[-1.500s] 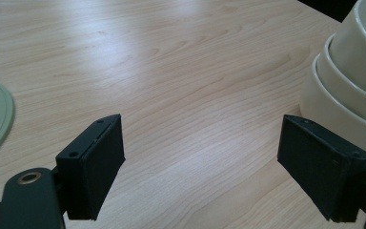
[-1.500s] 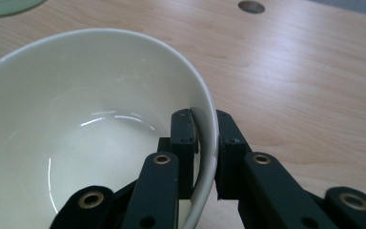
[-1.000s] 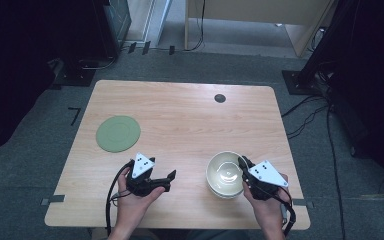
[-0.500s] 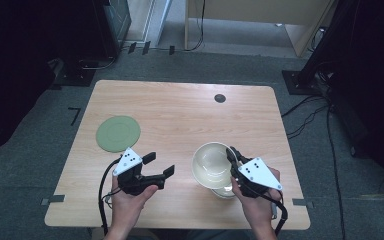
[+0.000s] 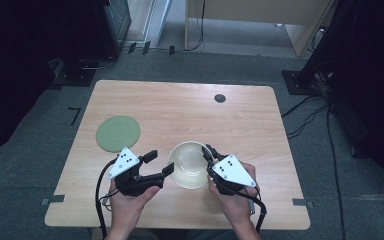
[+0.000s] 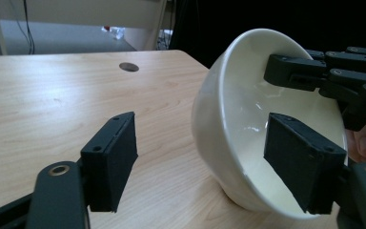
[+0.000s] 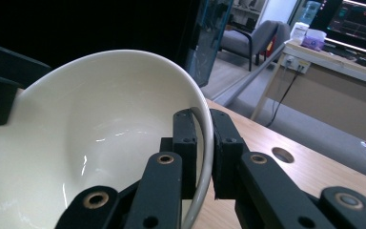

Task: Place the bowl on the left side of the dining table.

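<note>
Your right gripper [image 5: 209, 152] pinches the rim of the white bowl [image 5: 189, 165] at the bowl's right side, 1 jaw inside the wall and 1 outside, as the right gripper view [image 7: 201, 152] shows with the thin rim [image 7: 208, 138] caught between the 2 black pads. The bowl sits near the front edge of the wooden table [image 5: 180, 110], between your 2 hands, and it is tilted: in the left gripper view the bowl [image 6: 248, 129] rests on the edge of its foot, with its mouth turned up and toward your left gripper, so its axis leans away from upright toward that side. The bowl is round and has no long axis. Your left gripper [image 5: 159, 164] stands spread just left of the bowl; its jaws have just been closing, yet the pads do not press on anything. In the left gripper view [image 6: 214, 167] 1 pad [image 6: 112, 160] hangs over bare table outside the bowl and the other pad [image 6: 302, 169] shows in front of the bowl's hollow; whether it touches the wall cannot be told. A green round disc [image 5: 118, 133] lies flat on the table's left part, well apart from the bowl, and a small dark hole [image 5: 220, 98] marks the far side of the tabletop
</note>
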A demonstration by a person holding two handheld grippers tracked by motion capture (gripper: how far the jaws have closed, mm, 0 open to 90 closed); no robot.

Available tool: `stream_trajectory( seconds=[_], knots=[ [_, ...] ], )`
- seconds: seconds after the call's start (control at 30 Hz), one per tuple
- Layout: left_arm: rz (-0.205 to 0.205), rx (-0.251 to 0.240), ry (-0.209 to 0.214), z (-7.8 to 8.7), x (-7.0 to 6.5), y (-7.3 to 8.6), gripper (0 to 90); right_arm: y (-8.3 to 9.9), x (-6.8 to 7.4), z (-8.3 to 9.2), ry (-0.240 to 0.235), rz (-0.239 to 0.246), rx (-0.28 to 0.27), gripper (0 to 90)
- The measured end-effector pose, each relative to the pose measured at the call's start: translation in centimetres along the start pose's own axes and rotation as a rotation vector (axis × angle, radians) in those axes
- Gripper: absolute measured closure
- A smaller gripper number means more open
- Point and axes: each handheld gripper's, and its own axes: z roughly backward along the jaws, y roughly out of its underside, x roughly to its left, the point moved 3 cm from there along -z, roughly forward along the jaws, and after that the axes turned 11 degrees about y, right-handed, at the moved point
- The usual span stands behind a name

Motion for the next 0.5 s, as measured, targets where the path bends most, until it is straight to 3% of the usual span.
stream_trajectory(
  seconds=[0.2, 0.27, 0.5],
  knots=[
    [0.0, 0.064, -0.08, -0.5, 0.3, 0.4, 39.9, -0.6, 1.5, 0.1, -0.024, -0.012, -0.032, 83.6],
    [0.006, 0.072, -0.087, -0.6, 0.4, 0.5, 43.3, -0.8, 1.9, 0.1, -0.03, -0.013, -0.044, 83.6],
    [-0.034, 0.095, -0.101, -0.7, 0.4, 0.7, 72.6, -0.7, 3.4, 0.1, -0.029, 0.014, -0.065, 83.5]
  ],
)
